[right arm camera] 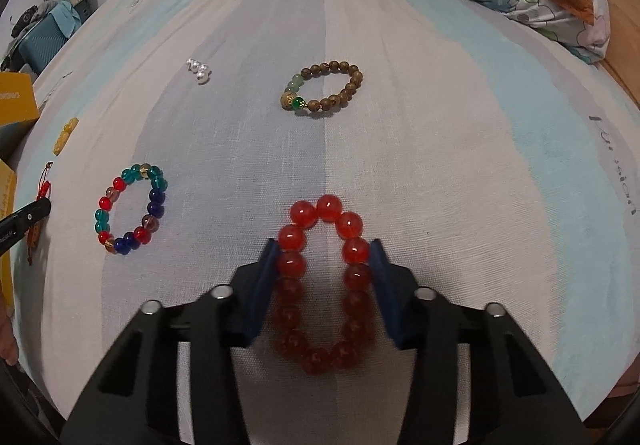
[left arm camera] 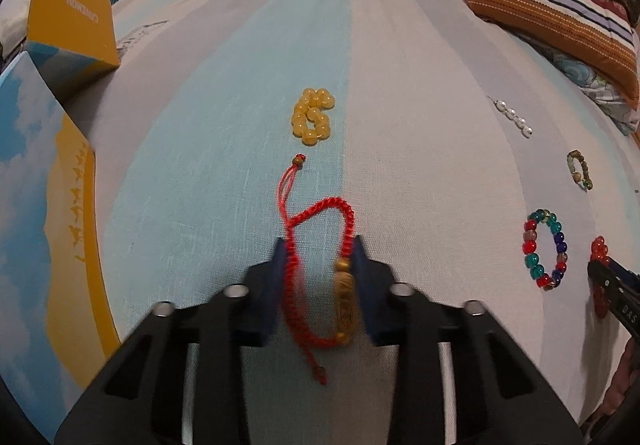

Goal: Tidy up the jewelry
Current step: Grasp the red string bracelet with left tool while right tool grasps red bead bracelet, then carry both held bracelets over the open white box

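My left gripper point(left arm camera: 319, 245) straddles a red braided cord bracelet point(left arm camera: 320, 241) with a gold bead; its blue pads touch the cord on both sides. My right gripper point(right arm camera: 323, 247) straddles a red bead bracelet point(right arm camera: 324, 277), its pads pressing the beads on both sides. On the striped bedsheet lie a yellow bead bracelet point(left arm camera: 313, 116), a multicolour bead bracelet point(right arm camera: 130, 208), a brown wooden bead bracelet point(right arm camera: 326, 89) with green beads, and a short pearl string point(right arm camera: 199, 70). The right gripper's tip also shows at the right edge of the left wrist view point(left arm camera: 612, 285).
An open yellow-and-blue box point(left arm camera: 72, 13) and its sky-printed lid point(left arm camera: 44, 229) stand at the left. A striped pillow point(left arm camera: 552, 1) and a floral quilt point(right arm camera: 552, 11) lie at the far right of the bed point(left arm camera: 420, 57).
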A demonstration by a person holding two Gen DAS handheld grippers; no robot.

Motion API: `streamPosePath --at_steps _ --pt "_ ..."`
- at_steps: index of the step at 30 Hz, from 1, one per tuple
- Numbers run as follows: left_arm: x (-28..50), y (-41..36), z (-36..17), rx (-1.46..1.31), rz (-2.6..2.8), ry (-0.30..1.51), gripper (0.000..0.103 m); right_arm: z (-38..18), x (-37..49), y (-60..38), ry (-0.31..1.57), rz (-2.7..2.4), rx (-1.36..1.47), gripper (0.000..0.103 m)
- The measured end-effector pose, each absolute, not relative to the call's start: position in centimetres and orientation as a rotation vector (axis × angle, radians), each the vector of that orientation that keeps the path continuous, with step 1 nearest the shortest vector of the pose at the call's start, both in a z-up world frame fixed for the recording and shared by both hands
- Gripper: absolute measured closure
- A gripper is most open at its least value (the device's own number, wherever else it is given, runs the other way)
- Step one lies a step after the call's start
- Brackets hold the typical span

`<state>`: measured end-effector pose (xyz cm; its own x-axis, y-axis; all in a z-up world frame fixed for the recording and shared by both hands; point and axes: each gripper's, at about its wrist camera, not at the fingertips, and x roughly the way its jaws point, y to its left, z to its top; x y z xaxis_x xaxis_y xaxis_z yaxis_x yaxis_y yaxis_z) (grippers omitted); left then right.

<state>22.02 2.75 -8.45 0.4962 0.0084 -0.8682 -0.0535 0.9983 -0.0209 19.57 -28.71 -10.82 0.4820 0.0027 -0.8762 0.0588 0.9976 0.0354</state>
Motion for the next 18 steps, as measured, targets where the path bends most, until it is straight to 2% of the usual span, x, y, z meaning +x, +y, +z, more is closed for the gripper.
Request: streamPosePath --at_steps 1,4,18 --pt "21.9 2.6 -8.4 -0.040 0.029 1.045 0.091 -10.8 19.4 -28.6 1.066 -0.032 0.063 0.076" --pt "21.8 2.6 -8.1 -0.046 0.024 1.032 0.092 -10.3 19.0 -28.5 1.046 -0.029 0.066 0.090" --pt "21.2 2.4 -7.5 -0.042 0.029 1.027 0.092 -9.4 18.9 -28.8 1.021 -0.028 0.082 0.090"
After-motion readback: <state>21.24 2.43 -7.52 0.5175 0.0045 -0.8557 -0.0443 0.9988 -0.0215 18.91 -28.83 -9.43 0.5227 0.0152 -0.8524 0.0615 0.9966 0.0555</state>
